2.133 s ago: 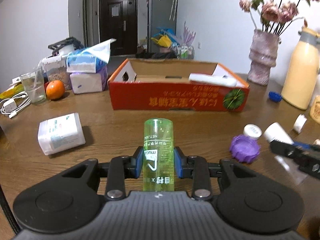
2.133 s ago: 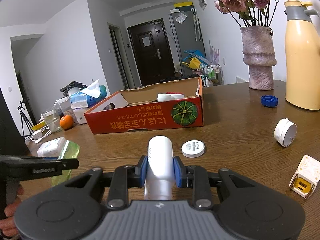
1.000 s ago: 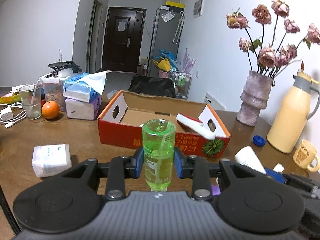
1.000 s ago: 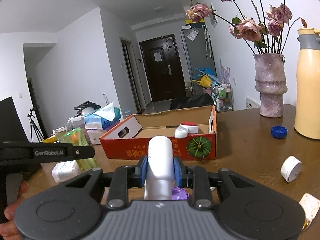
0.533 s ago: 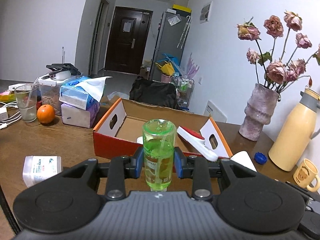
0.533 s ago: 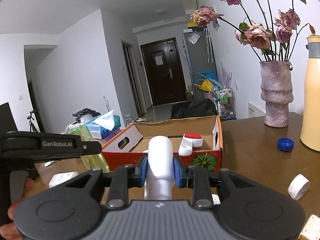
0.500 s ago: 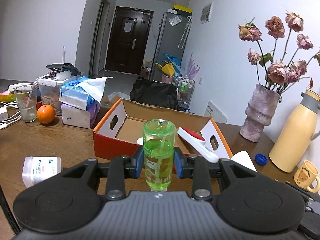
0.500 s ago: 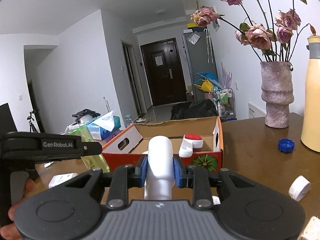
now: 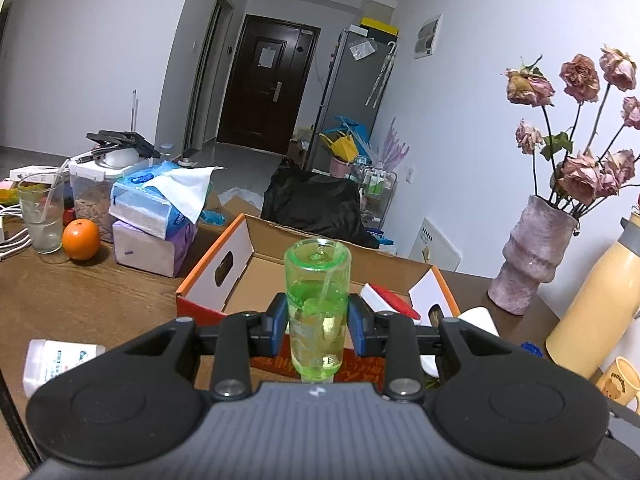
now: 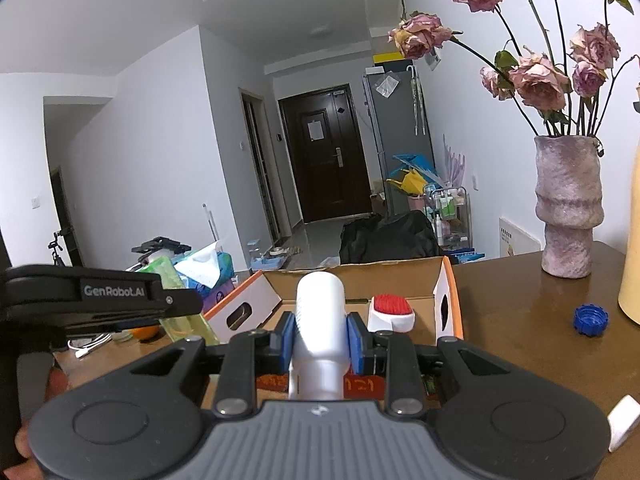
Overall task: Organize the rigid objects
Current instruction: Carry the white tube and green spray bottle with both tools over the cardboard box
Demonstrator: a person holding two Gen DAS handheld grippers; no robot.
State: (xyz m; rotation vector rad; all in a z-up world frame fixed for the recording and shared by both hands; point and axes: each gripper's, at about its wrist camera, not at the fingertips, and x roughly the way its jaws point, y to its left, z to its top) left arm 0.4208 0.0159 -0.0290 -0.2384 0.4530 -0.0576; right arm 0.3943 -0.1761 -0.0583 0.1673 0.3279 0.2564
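Note:
My left gripper [image 9: 318,318] is shut on a clear green bottle [image 9: 318,300] and holds it in the air just before the near wall of the open orange cardboard box [image 9: 218,280]. My right gripper [image 10: 320,338] is shut on a white bottle [image 10: 320,320], also raised before the same box [image 10: 450,308]. A white and red item [image 10: 390,312] lies inside the box at its right end, and shows in the left wrist view [image 9: 390,300]. The left gripper and the green bottle [image 10: 176,300] show at the left of the right wrist view.
On the brown table: tissue packs [image 9: 154,216], an orange [image 9: 81,239], a glass [image 9: 40,216], a white packet [image 9: 60,358], a vase of dried roses [image 9: 536,268], a yellow flask [image 9: 600,304], a blue cap [image 10: 591,319], a yellow mug [image 9: 618,378].
Both grippers have risen and moved closer to the box with their bottles still held. The box looks larger and its inside shows more.

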